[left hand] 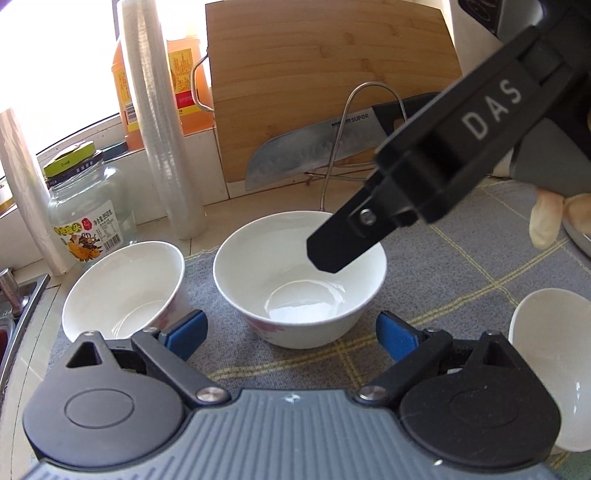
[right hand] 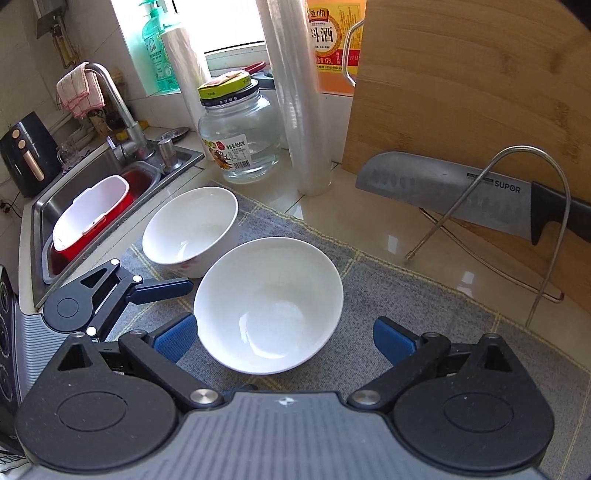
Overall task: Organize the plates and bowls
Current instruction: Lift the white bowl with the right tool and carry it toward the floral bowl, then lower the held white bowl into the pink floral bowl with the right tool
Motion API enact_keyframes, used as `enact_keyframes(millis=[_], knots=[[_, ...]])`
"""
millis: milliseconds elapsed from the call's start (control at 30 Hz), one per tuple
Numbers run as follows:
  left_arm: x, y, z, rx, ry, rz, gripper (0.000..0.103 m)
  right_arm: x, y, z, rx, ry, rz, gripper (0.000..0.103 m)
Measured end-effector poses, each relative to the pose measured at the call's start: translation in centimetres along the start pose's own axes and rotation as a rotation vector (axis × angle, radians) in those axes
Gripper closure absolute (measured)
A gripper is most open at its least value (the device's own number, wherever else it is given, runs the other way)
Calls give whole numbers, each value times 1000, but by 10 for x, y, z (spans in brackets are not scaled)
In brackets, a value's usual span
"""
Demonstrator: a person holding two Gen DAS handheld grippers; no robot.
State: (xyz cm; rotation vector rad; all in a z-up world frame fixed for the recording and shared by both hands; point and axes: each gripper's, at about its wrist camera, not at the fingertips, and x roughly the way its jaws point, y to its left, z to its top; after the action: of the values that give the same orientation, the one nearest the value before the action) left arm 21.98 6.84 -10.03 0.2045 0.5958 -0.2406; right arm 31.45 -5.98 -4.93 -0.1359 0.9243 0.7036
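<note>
Hovering with jaws spread wide and nothing between them, the left gripper (left hand: 290, 338) faces the middle bowl (left hand: 299, 280) on the grey checked cloth (left hand: 461, 266). The right gripper (right hand: 282, 341) is equally released, its pads on either side of that bowl without touching it. A second bowl (left hand: 123, 290) stands just left, a third (left hand: 550, 365) right. Beyond stand a glass jar (right hand: 240, 138), a cleaver (right hand: 454, 192) and a cutting board (left hand: 328, 85).

Bright daylight from the window (right hand: 229, 26), blown out white in both views. Glare patches on the glossy tabletop (right hand: 391, 236) and inside the white bowl (left hand: 299, 280). Soft shadows. Strong fisheye bending at edges; focus mostly sharp.
</note>
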Motion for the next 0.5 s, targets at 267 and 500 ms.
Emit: enact_keyframes(millis=[267, 500], knots=[[5, 0, 0, 8, 17, 2, 9, 19, -7, 8, 4, 21, 27, 2], [5, 0, 2, 21, 12, -3, 12, 32, -9, 12, 3, 31, 43, 7]])
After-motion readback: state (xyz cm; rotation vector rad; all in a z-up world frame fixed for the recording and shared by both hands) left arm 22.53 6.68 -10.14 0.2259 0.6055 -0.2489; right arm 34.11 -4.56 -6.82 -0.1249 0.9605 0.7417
